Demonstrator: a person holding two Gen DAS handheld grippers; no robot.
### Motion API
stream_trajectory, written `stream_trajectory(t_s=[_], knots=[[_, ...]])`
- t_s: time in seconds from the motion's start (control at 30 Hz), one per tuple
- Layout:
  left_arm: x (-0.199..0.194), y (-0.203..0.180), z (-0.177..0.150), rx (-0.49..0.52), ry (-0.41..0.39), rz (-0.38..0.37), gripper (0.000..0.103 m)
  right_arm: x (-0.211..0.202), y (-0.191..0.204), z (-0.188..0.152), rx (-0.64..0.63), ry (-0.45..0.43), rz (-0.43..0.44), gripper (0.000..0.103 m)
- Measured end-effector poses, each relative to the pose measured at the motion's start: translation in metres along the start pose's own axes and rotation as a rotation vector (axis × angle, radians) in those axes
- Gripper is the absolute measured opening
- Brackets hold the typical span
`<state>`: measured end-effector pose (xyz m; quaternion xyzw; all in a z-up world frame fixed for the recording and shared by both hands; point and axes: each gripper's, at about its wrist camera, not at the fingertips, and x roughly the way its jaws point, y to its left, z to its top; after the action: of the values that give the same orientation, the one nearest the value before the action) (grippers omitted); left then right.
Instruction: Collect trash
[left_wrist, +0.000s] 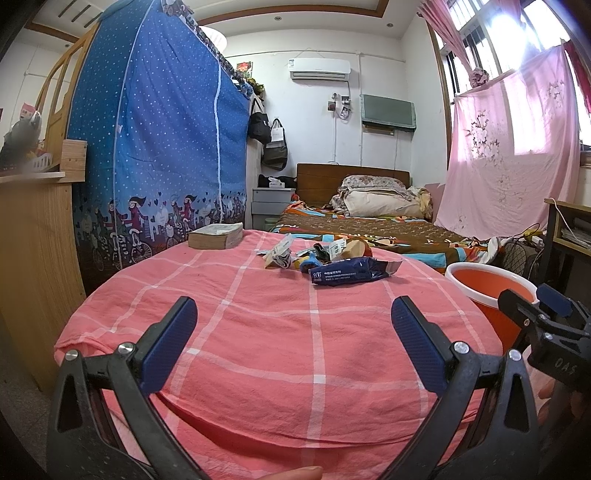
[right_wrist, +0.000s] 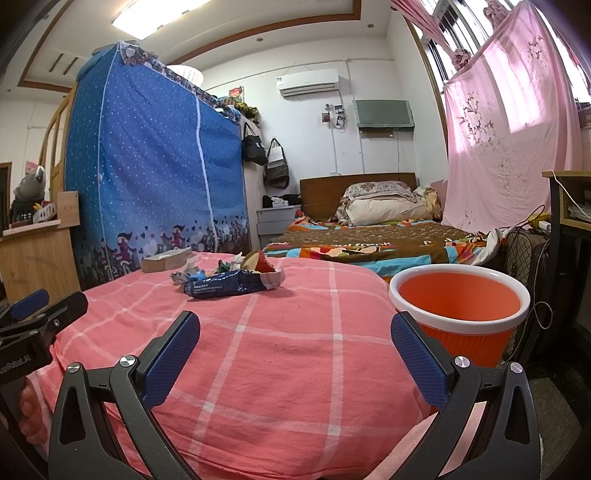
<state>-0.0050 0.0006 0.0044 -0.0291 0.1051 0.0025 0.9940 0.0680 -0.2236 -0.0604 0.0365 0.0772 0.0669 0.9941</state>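
Observation:
A dark blue wrapper (left_wrist: 351, 271) (right_wrist: 229, 283) lies on the pink checked cloth (left_wrist: 258, 332) (right_wrist: 280, 332), at the near edge of a pile of crumpled trash (left_wrist: 295, 254) (right_wrist: 229, 266). An orange bin with a white rim (left_wrist: 491, 291) (right_wrist: 460, 306) stands to the right of the cloth. My left gripper (left_wrist: 293, 317) is open and empty, well short of the pile. My right gripper (right_wrist: 295, 328) is open too, empty, between the pile and the bin. Each gripper shows at the edge of the other's view.
A thick book (left_wrist: 216, 236) (right_wrist: 166, 261) lies at the cloth's far left. Beyond are a bed (right_wrist: 369, 236), a blue fabric wardrobe (left_wrist: 155, 147), a wooden cabinet (left_wrist: 33, 258), a pink sheet over the window (right_wrist: 506, 129), and a desk with cables (right_wrist: 554, 221) at right.

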Motion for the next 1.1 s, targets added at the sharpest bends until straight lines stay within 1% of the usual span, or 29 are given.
stream_trajectory(t_s=[0.2,0.33,0.47,0.6,0.77,0.97,1.1], knots=[[0.003,0.003,0.002,0.004,0.008,0.015,0.103,-0.003,-0.003,0.010,0.013,-0.004,0.013,0.103],[0.011,0.001,0.005,0.020,0.013,0.028,0.103,0.001,-0.007,0.021,0.015,-0.006,0.025,0.103],[0.018,0.000,0.014,0.041,-0.001,0.046,0.103,0.008,-0.010,0.037,0.010,-0.022,0.048,0.103],[0.028,0.003,0.025,0.022,-0.003,0.045,0.103,0.019,-0.011,0.053,-0.031,-0.032,0.069,0.103],[0.042,0.007,0.040,-0.005,-0.023,0.054,0.103,0.034,-0.009,0.072,-0.102,-0.044,0.058,0.103],[0.058,0.009,0.055,-0.002,-0.063,0.071,0.103,0.051,-0.009,0.091,-0.124,-0.073,0.058,0.103],[0.071,0.010,0.066,-0.002,-0.076,0.079,0.103,0.064,-0.007,0.102,-0.131,-0.099,0.069,0.103]])
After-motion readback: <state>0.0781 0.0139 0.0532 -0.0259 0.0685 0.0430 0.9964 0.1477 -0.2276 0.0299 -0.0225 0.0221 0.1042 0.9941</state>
